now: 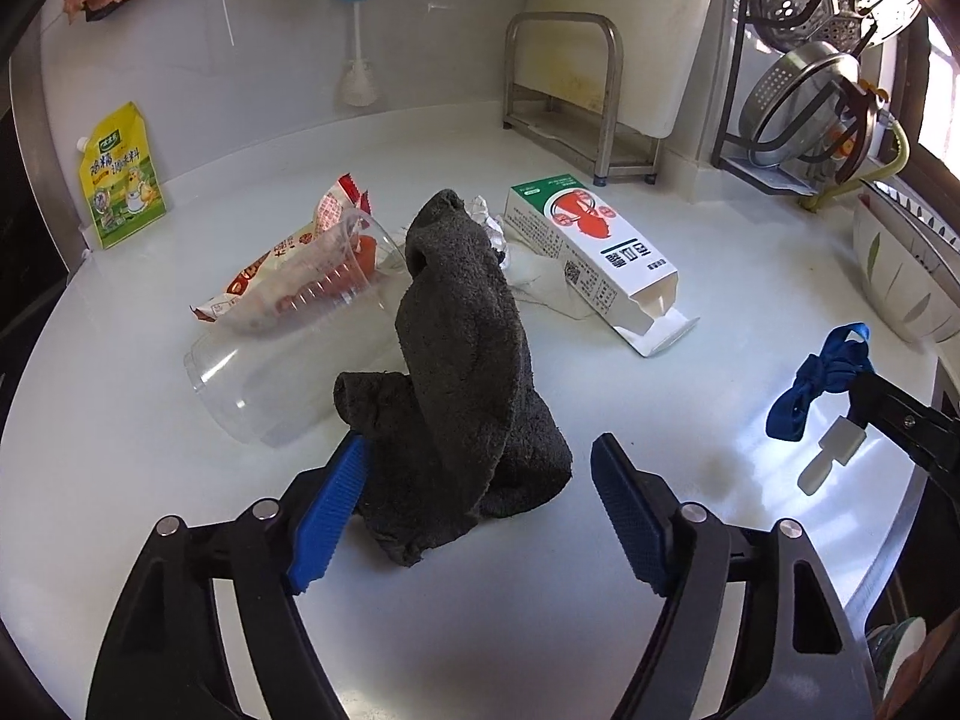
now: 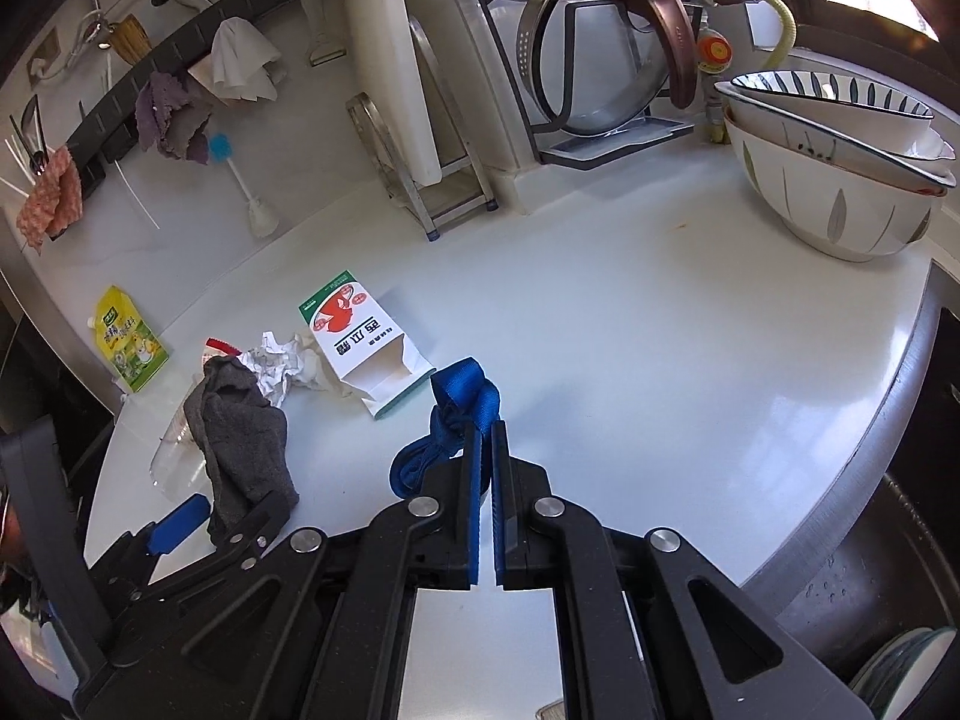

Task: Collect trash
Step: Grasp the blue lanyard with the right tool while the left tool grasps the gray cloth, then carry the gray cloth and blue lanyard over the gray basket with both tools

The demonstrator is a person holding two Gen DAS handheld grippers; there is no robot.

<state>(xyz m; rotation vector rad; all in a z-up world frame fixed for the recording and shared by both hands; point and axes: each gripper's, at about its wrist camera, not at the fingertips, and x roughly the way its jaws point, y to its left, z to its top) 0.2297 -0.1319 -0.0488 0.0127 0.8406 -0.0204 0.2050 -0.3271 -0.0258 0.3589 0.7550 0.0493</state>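
A dark grey cloth (image 1: pixel 462 360) lies bunched on the white counter (image 1: pixel 690 420) between the fingers of my left gripper (image 1: pixel 480 498). The left pad touches it, the right pad stands apart, so the jaws are open. Behind the cloth lie a clear plastic cup (image 1: pixel 270 360) on its side, a red snack wrapper (image 1: pixel 282 264), crumpled paper (image 2: pixel 282 366) and an opened milk carton (image 1: pixel 594 246). My right gripper (image 2: pixel 486 432) is shut on a knotted blue strap (image 2: pixel 462 396), held above the counter to the right of the carton.
A yellow pouch (image 1: pixel 120 180) leans at the back left. A metal rack (image 1: pixel 564 96) and a dish rack with steel pans (image 1: pixel 798 102) stand at the back. Stacked bowls (image 2: pixel 840 180) sit at the right, with a sink (image 2: pixel 870 570) below the counter's edge.
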